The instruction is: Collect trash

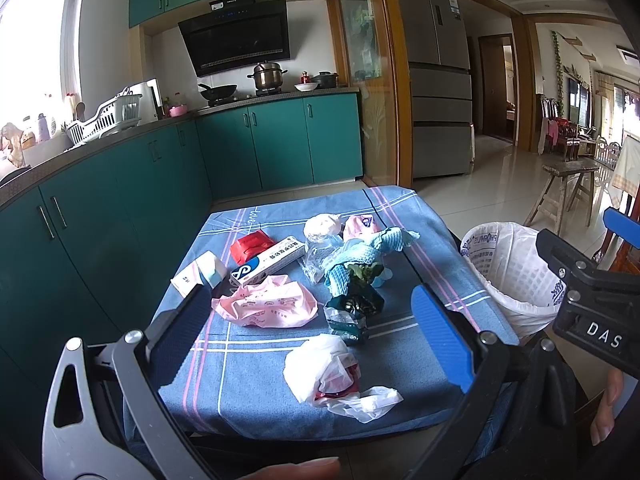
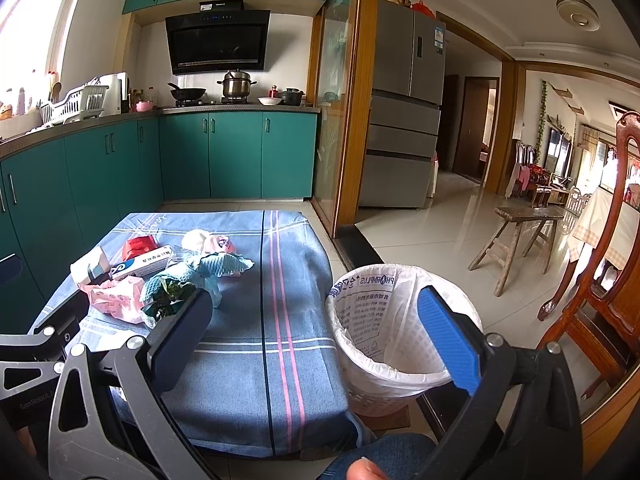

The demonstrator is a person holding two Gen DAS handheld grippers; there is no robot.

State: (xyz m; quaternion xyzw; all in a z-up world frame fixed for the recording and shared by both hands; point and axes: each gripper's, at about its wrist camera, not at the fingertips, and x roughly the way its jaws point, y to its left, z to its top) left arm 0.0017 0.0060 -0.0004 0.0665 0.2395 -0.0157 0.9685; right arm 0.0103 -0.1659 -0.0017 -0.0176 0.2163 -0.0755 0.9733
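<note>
the left gripper (image 1: pixel 316 332) is hovering wide open over the near part of the tabletop (image 1: pixel 400 356), holding nothing; its fingers are framing the scattered trash. a white crumpled plastic bag (image 1: pixel 324 372) is lying nearest to it, a pink plastic bag (image 1: pixel 266 306) is sitting further back on the left, and a dark green wrapper (image 1: pixel 354 308) is lying beside that. behind them a white and blue box (image 1: pixel 268 266), a red packet (image 1: pixel 252 246), a small white carton (image 1: pixel 198 274) and a teal cloth (image 1: pixel 368 254) are lying bunched together, and a white wad (image 1: pixel 322 225) is sitting at the far side of the pile.

the right gripper (image 2: pixel 316 328) is also standing wide open and empty, its left finger over the blue checked cloth and its right finger in front of the trash bin (image 2: pixel 384 336). the bin, lined with a white bag, is standing on the floor just beside the tabletop's right edge.
</note>
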